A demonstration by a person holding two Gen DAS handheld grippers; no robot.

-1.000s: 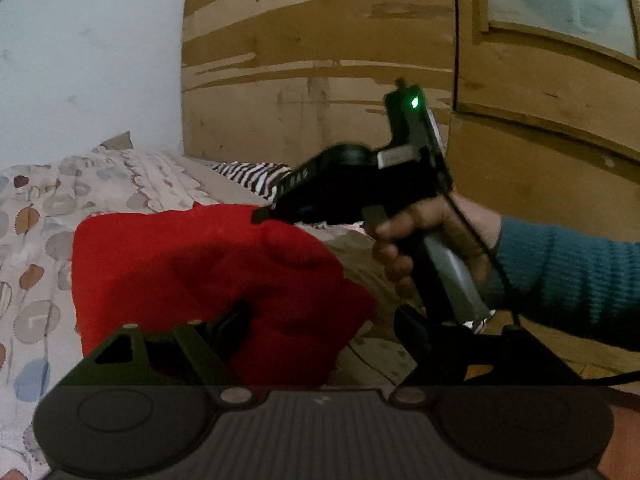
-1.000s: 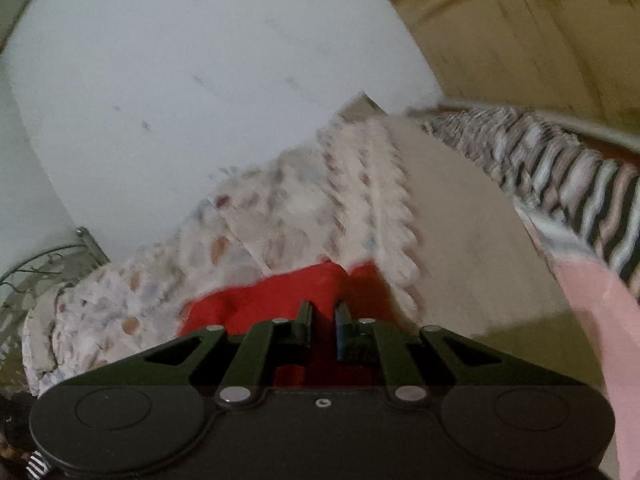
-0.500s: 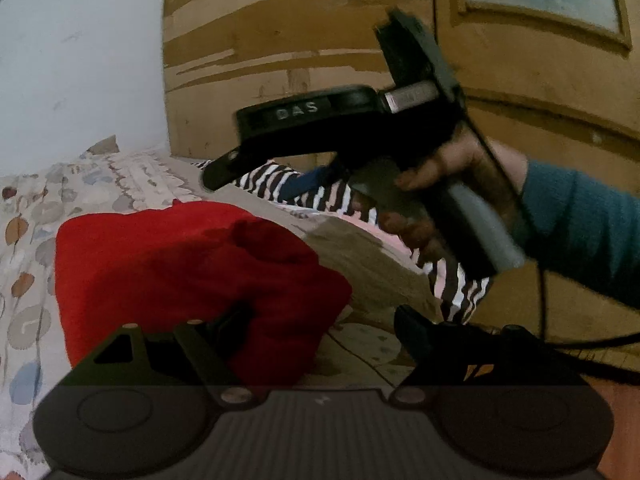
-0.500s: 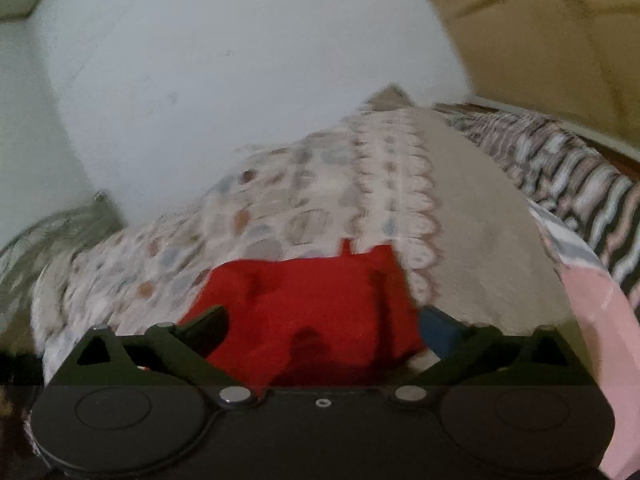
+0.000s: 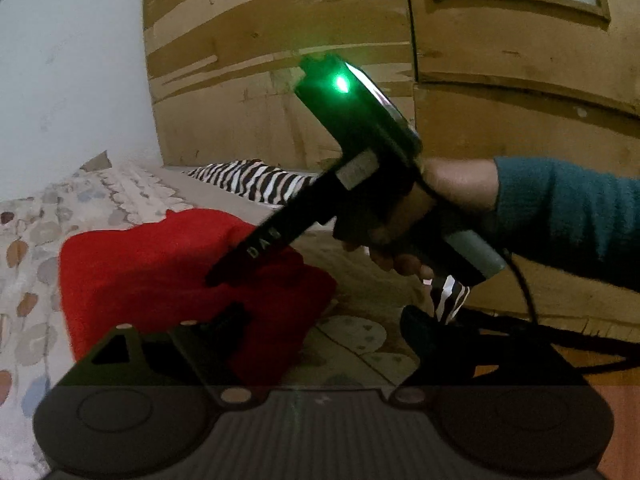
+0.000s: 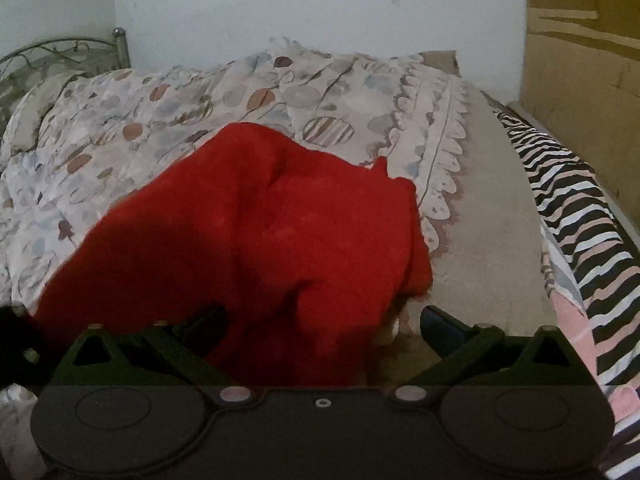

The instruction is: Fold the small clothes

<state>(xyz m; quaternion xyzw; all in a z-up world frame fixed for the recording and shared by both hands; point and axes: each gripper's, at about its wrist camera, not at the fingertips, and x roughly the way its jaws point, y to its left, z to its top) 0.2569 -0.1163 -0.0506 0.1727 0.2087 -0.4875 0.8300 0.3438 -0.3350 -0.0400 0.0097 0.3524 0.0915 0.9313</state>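
A red fleece garment (image 5: 160, 280) lies folded and bunched on the patterned bedspread (image 5: 32, 240); in the right wrist view it (image 6: 260, 240) fills the middle. My left gripper (image 5: 324, 320) is open, its left finger over the garment's near edge. My right gripper (image 6: 320, 324) is open and empty, its jaws wide apart just above the garment's near edge. In the left wrist view the right gripper's body (image 5: 352, 152) is held in a hand, tip pointing down at the garment.
A zebra-striped cloth (image 6: 580, 216) lies along the bed's right side, next to a wooden wardrobe (image 5: 480, 60). A white wall (image 6: 320, 4) is behind the bed, a metal bed frame (image 6: 60, 48) at far left. A cable (image 5: 528, 312) hangs from the right gripper.
My right gripper let go of the red garment and opened wide, then lifted and tipped down toward it. The garment settled on the bed. The left gripper stayed open.
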